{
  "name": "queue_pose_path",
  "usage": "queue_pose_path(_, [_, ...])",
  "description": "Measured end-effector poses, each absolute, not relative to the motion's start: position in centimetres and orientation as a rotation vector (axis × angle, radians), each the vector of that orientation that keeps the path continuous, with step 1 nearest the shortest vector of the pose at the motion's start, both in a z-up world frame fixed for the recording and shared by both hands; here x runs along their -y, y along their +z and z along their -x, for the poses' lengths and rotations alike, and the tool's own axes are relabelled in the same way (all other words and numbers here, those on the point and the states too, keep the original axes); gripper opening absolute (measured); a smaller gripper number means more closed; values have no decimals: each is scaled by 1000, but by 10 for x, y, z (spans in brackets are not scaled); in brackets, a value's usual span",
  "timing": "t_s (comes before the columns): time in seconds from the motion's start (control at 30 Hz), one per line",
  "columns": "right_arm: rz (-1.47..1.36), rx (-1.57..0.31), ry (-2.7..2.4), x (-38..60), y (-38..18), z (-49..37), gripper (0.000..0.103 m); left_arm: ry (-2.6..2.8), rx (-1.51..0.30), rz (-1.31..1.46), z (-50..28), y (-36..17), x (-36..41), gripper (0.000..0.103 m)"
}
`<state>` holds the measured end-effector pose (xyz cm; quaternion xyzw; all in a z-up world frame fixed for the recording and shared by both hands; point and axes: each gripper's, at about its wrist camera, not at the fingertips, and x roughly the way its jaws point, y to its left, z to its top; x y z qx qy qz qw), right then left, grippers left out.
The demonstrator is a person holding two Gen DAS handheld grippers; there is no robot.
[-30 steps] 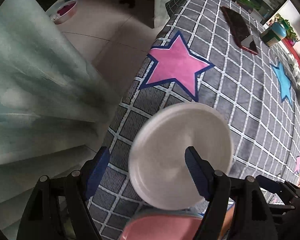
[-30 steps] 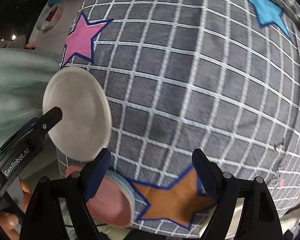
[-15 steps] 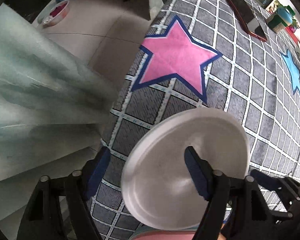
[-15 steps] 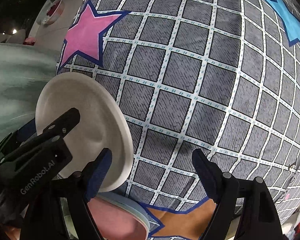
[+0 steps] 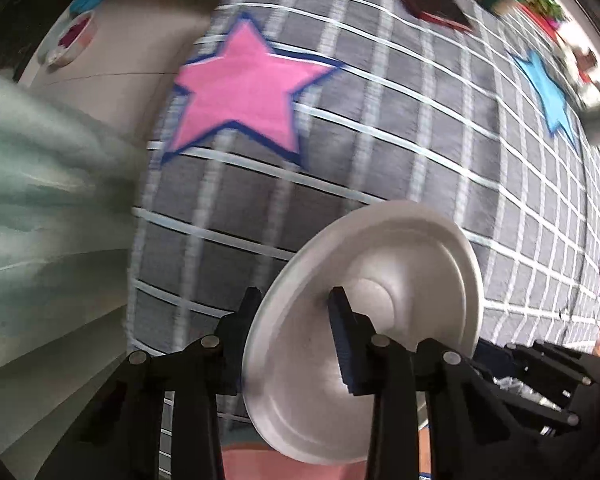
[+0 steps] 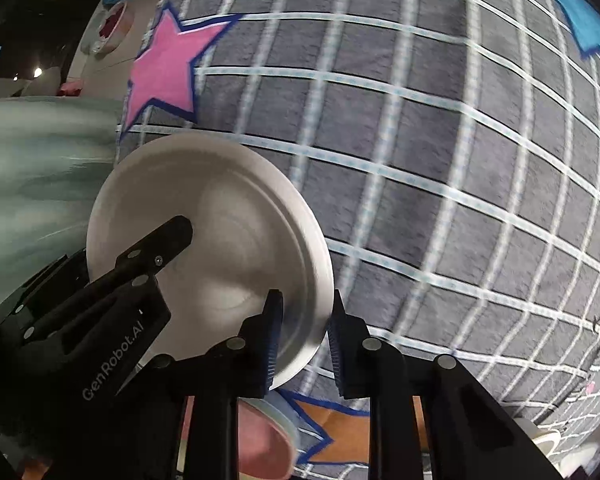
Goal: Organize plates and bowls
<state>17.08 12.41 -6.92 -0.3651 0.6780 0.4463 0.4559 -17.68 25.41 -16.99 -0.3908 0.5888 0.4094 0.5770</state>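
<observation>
Both grippers' jaws on white plate [image 5: 380, 280]

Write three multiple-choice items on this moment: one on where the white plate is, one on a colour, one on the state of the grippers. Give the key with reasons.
1. The white plate is
A. flat on the rug
B. held tilted between two grippers
C. under the pink dish

2. The star on the checked rug just beyond the plate is
A. pink
B. green
C. yellow

3. The two grippers are
A. both open
B. one open, one shut
C. both shut on the plate

Key: B, the left gripper and right gripper clamp opposite rims, plate tilted above the rug. A, the pink star has a blue outline. C, each pair of jaws, just closed, pinches the rim.
</observation>
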Motion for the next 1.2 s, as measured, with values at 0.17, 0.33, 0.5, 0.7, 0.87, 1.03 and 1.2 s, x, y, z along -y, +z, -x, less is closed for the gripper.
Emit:
queue_pose_path(0.17, [876, -1683, 1039, -108, -75, -198, 25, 888, -1408, 872, 142, -177, -248, 36])
queue_pose_path(0.33, [836, -1700, 988, -88, -76, -225, 25, 842, -1430, 835, 116, -183, -238, 36])
queue_pose_path(0.5, [799, -1721, 950, -69, -79, -247, 25, 818, -1446, 805, 88, -190, -224, 36])
queue_pose_path(0.7, [777, -1729, 931, -53, -86, -268, 25, 790, -1465, 784, 59, -201, -199, 36])
queue_pose_path(0.87, [756, -1740, 912, -40, -89, -279, 25, 767, -1481, 755, 34, -211, -164, 36])
queue_pose_path(1.03, [734, -1742, 904, -34, -87, -293, 25, 751, -1485, 730, -12, -219, -121, 36])
queue_pose_path(1.2, [709, -1733, 904, -26, -75, -302, 25, 737, -1474, 699, -97, -196, -84, 36])
